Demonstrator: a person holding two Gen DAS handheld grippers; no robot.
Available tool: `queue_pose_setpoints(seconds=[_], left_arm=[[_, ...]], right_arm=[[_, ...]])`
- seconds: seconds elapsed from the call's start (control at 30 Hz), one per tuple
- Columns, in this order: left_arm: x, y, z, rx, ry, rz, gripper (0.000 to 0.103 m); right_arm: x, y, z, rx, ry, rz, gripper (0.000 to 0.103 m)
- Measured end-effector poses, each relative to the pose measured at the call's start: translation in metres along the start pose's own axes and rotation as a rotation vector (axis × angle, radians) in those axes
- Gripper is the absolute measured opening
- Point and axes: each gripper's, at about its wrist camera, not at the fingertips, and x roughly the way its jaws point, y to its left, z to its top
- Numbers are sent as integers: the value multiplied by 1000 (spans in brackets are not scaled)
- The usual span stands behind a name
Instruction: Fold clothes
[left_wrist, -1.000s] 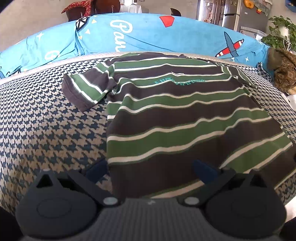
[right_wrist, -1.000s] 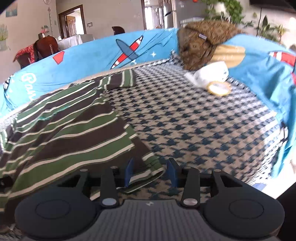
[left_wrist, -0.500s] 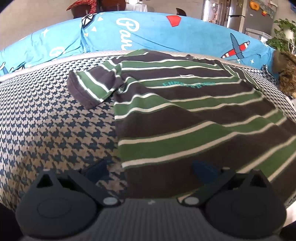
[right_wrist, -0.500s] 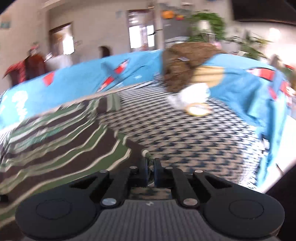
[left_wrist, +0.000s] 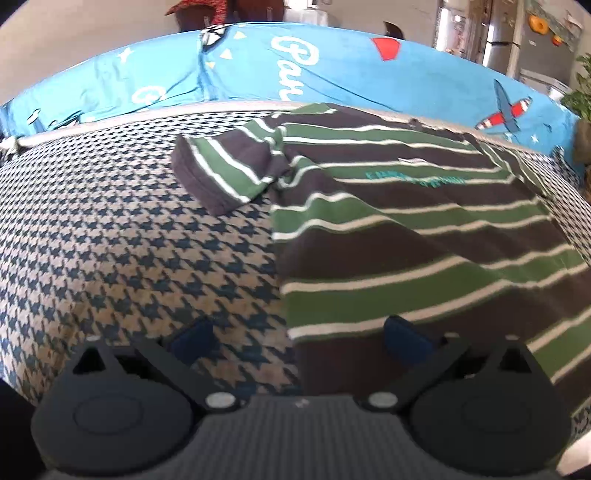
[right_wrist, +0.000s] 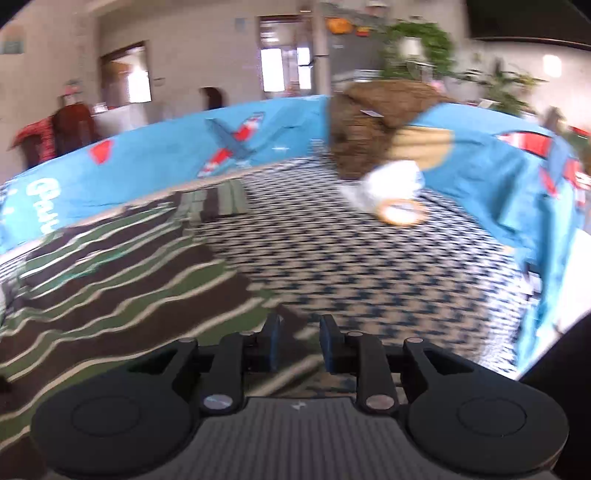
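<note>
In the left wrist view, the striped T-shirt is being shown spread flat, front up, on the houndstooth cover, its collar end lying nearest the blue printed sheet and its hem end nearest the camera. One short sleeve is lying out to the side of the shirt body, on the bare cover. The left gripper is being held wide apart over the shirt's hem corner: one pad is standing over the cover just beside the shirt's side edge, the other over the shirt itself, and nothing is being pinched. In the right wrist view, which is blurred, the right gripper is being held at the opposite hem corner of the shirt; its jaws have just been opening again and are standing a little apart, with the shirt's edge lying between the pads but not seen to be pressed by them. A brown cushion, white cloth and a tape roll are lying well beyond the shirt. The step in hand is judged to be the gripping of both hem corners. The next move is judged to call for both grippers being closed firmly on the fabric before the hem is carried toward the collar.
</note>
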Motion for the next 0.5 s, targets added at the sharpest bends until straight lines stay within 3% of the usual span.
queue_pose_setpoints(seconds=[0.23, 0.5], left_arm=[[8, 15, 18, -61, 3, 6, 103], [23, 34, 56, -93, -38, 26, 103]], right_arm=[[5, 41, -6, -108, 52, 201, 26], [1, 108, -24, -343, 51, 417, 26]])
